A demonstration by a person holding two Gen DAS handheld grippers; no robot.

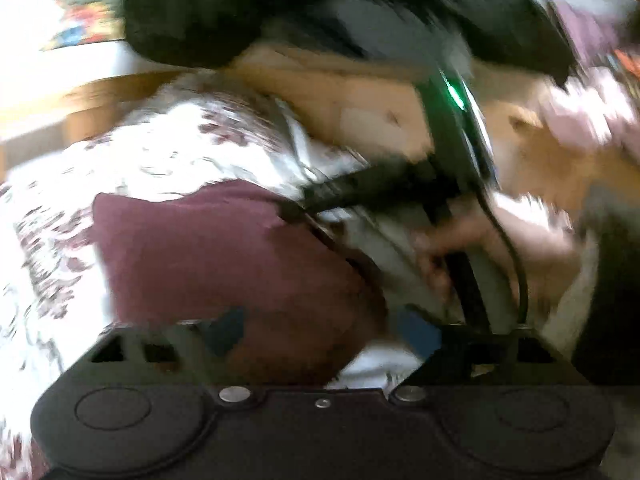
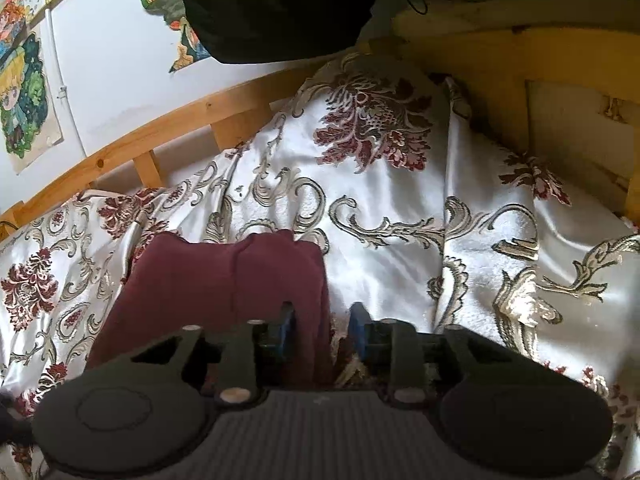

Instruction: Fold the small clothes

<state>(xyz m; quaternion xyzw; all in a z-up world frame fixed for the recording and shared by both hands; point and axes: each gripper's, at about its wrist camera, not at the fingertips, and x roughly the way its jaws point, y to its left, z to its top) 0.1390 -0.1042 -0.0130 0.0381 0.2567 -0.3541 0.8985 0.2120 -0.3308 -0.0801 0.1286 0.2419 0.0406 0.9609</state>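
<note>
One maroon garment (image 2: 224, 292) lies on the floral bedspread (image 2: 392, 216), and two grippers work it. The right gripper (image 2: 322, 330) has its blue-padded fingers (image 2: 357, 330) parted narrowly around the cloth's right edge; the garment reaches ahead and leftward from there, long axis pointing away toward the wooden bed rail (image 2: 160, 128). The left gripper (image 1: 320, 330) view is blurred; cloth fills its fingers, grip unclear.
</note>
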